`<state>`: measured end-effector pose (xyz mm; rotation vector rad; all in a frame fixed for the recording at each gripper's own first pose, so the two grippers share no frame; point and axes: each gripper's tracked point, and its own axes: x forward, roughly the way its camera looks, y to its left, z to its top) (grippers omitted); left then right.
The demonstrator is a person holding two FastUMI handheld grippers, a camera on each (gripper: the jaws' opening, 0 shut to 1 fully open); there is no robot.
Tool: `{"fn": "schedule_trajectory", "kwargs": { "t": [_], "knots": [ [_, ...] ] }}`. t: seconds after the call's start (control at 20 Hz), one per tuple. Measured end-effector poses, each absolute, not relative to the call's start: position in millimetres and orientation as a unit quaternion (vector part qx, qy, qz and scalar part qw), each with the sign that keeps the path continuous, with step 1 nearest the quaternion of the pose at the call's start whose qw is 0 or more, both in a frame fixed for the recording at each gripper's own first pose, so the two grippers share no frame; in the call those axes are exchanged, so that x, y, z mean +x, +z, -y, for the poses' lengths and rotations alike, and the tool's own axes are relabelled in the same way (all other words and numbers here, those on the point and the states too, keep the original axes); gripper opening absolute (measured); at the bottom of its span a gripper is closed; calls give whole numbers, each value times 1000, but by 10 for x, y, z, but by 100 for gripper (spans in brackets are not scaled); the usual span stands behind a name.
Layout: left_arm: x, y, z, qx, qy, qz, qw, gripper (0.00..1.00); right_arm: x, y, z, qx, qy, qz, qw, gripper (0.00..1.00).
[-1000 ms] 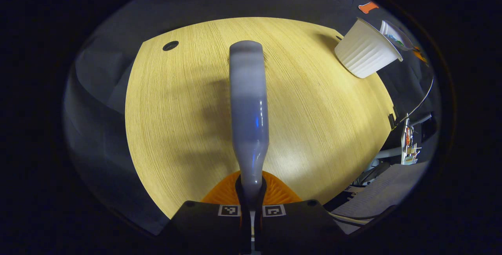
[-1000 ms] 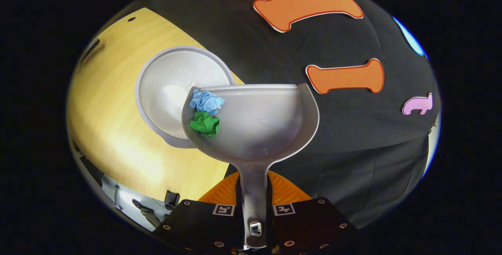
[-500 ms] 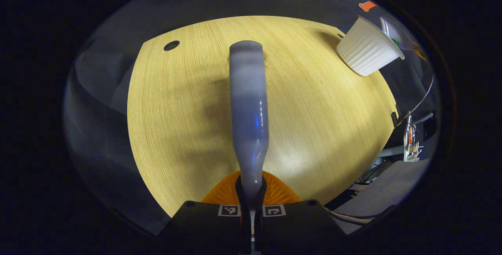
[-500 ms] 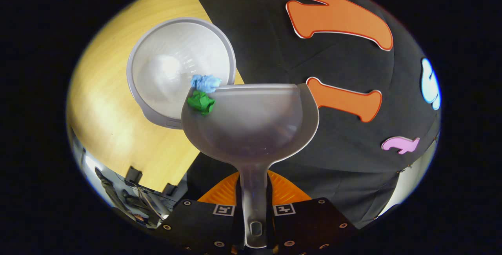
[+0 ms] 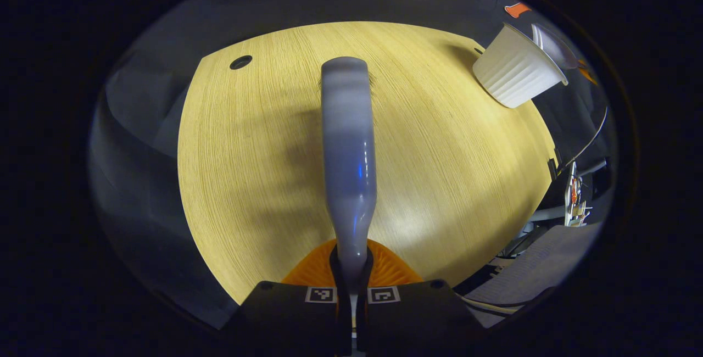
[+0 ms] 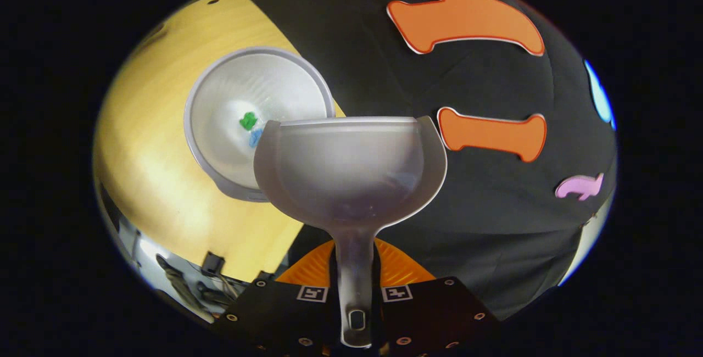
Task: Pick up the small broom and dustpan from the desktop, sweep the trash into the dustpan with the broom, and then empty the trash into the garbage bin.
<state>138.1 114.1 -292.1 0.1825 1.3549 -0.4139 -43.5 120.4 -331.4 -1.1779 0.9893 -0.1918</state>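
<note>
We are at the last step, the emptying of the trash. At the left, our left gripper (image 5: 351,296) is closed on the handle of the broom (image 5: 349,154), which runs up from six o'clock toward twelve over the bare desktop (image 5: 439,143); the bin (image 5: 516,74) stands far off at two o'clock in the left gripper view, with the edge of the dustpan (image 5: 553,46) just over its mouth. Moving right, our right gripper (image 6: 356,291) is closed on the dustpan's handle, and in the right gripper view the pan (image 6: 351,170) sits in the middle with its lip overlapping the bin's rim (image 6: 189,126), the bin lying at ten o'clock. The pan looks empty now, and the green scrap (image 6: 248,121) and the blue scrap (image 6: 255,138) lie on the bottom of the bin. Half a second ago both scraps clung to the pan's lip at its ten o'clock corner; a second ago they sat further inside the pan. They have since dropped in, while the broom has hardly shifted. We judge the tipping done, so the next move calls only for drawing the pan back from the rim without knocking the bin, then setting both tools down on the desktop.
</note>
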Motion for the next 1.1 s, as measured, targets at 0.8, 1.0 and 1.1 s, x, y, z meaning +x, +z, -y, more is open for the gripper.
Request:
{"fn": "schedule_trajectory", "kwargs": {
  "t": [0.8,1.0,1.1],
  "knots": [
    [1372,-2887,-1203,91,-193,-617,758,6,-522,-3538,-2838,-182,61,-426,884,22],
    [1362,-2888,-1179,85,-190,-618,758,6,-678,-3701,-3381,-168,97,-426,884,21],
    [1369,-2890,-1168,85,-188,-617,759,6,-748,-3824,-3559,-154,110,-431,882,22]
  ]
}}
